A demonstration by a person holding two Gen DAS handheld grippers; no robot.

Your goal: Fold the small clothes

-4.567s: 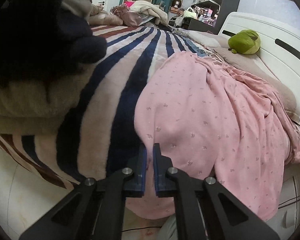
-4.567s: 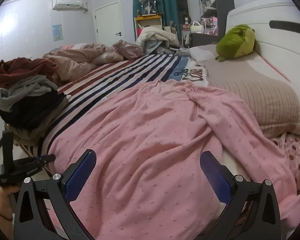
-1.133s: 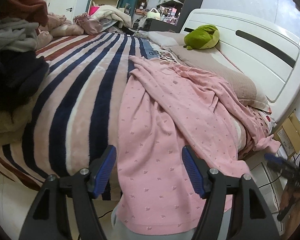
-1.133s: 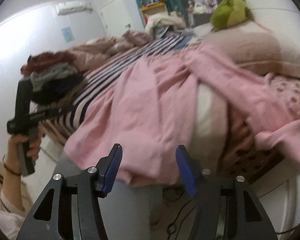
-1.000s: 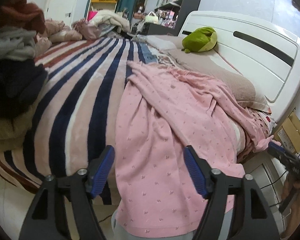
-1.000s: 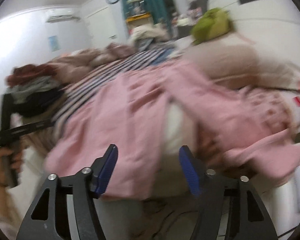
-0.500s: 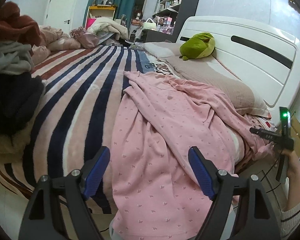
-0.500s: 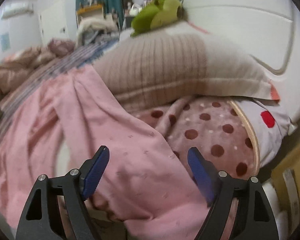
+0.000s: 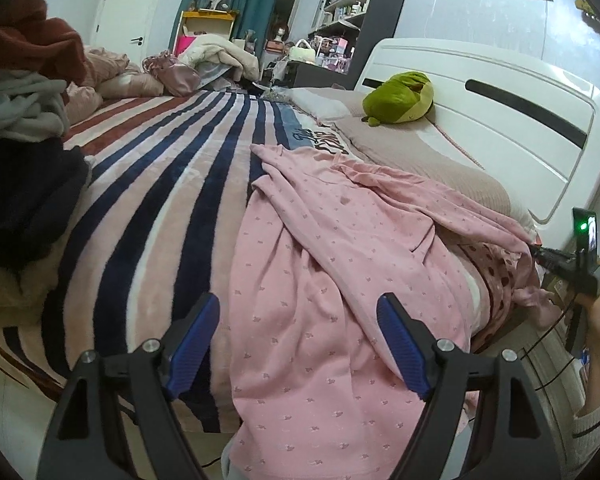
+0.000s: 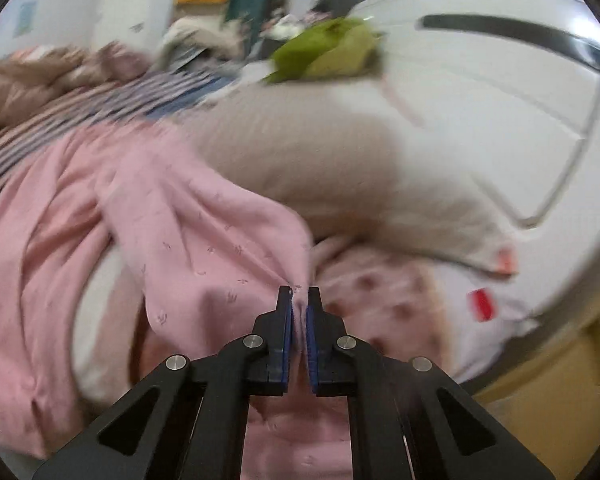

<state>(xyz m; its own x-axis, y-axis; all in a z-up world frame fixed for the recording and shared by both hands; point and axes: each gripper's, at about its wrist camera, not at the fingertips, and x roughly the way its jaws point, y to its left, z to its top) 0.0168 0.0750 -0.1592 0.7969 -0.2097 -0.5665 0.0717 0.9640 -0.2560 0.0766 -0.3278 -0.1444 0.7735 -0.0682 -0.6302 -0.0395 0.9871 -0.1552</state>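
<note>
Right wrist, pink garment (image 10: 204, 248) pinched between jaws

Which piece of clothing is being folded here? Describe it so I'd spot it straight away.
Start at the white headboard and the striped blanket covering the bed. Draped over the blanket's near edge is the pink garment, pinched by the right hand-held gripper. Unlike the dark, crumpled clothes pile, it is spread out with tiny printed specks.
</note>
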